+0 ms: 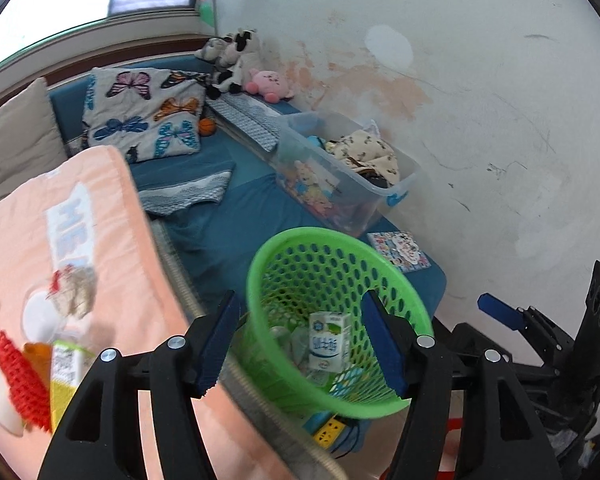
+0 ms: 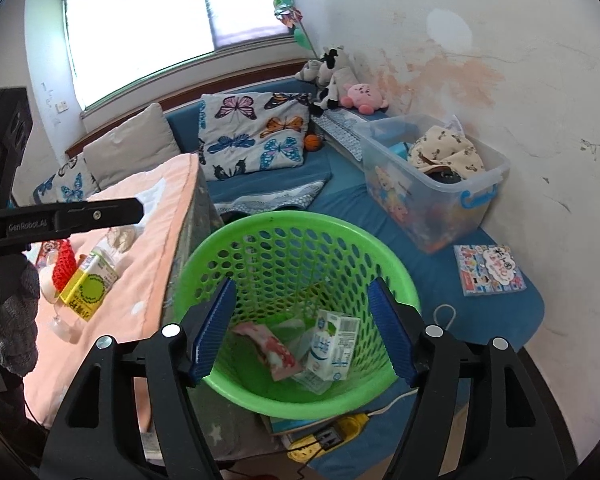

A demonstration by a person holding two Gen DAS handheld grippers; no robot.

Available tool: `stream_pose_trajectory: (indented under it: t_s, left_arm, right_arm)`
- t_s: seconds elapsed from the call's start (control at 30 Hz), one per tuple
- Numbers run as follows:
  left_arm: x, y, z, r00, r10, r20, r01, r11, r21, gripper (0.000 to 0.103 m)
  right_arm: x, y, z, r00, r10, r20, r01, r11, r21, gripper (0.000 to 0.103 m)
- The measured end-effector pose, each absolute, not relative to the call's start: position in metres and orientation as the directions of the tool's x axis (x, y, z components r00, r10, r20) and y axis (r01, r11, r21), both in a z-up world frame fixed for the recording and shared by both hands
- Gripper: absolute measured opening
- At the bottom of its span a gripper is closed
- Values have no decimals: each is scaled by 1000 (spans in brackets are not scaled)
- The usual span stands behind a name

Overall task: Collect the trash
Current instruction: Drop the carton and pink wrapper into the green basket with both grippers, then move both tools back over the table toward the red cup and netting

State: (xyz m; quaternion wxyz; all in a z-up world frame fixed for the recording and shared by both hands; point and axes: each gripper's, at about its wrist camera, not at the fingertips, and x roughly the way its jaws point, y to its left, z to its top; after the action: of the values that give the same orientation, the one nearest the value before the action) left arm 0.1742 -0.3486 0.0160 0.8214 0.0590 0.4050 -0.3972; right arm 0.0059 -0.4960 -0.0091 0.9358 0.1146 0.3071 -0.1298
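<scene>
A green perforated basket (image 1: pixel 300 252) (image 2: pixel 236 236) stands beside a peach-covered table (image 1: pixel 112 240) (image 2: pixel 156 240). Inside lie a white milk carton (image 1: pixel 329 340) (image 2: pixel 334 344), a pink wrapper (image 2: pixel 270 344) and clear plastic. My left gripper (image 1: pixel 300 348) is open and empty, above the basket's near-left rim. My right gripper (image 2: pixel 304 328) is open and empty, directly over the basket; in the left wrist view its finger (image 1: pixel 500 314) shows at the right. On the table lie a plastic bottle with a yellow label (image 1: pixel 66 372) (image 2: pixel 90 284), a red net (image 1: pixel 20 376) (image 2: pixel 64 264) and white cups (image 2: pixel 48 280).
A blue mattress (image 1: pixel 236 216) (image 2: pixel 496 312) holds butterfly pillows (image 2: pixel 252 136), plush toys (image 2: pixel 364 96), a clear storage box of clothes (image 1: pixel 340 168) (image 2: pixel 432 184) and a picture book (image 2: pixel 488 270). A yellow power strip (image 1: pixel 330 430) (image 2: pixel 332 434) lies by the basket's base. A stained white wall is at the right.
</scene>
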Motion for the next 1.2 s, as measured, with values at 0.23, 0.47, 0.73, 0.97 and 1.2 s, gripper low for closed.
stream_pose_trajectory:
  t_s: [0.23, 0.47, 0.73, 0.97, 1.2]
  left_arm:
    - [180, -300, 17, 435, -546, -716, 637, 749, -184, 61]
    - [199, -236, 17, 514, -463, -722, 535, 831, -152, 61]
    - [222, -162, 17, 573, -384, -724, 406, 900, -156, 61]
    - [240, -109, 27, 623, -315, -716, 311, 940, -143, 61]
    - [265, -65, 22, 633, -248, -733, 224, 965, -132, 61]
  right_arm:
    - [19, -475, -6, 789, -131, -600, 268, 953, 144, 71]
    - [34, -452, -2, 798, -90, -596, 215, 966, 142, 71]
    - [65, -408, 3, 800, 12, -599, 100, 983, 154, 71]
    - [100, -353, 8, 792, 121, -599, -34, 987, 155, 71]
    - [138, -286, 2, 744, 222, -630, -174, 975, 138, 70]
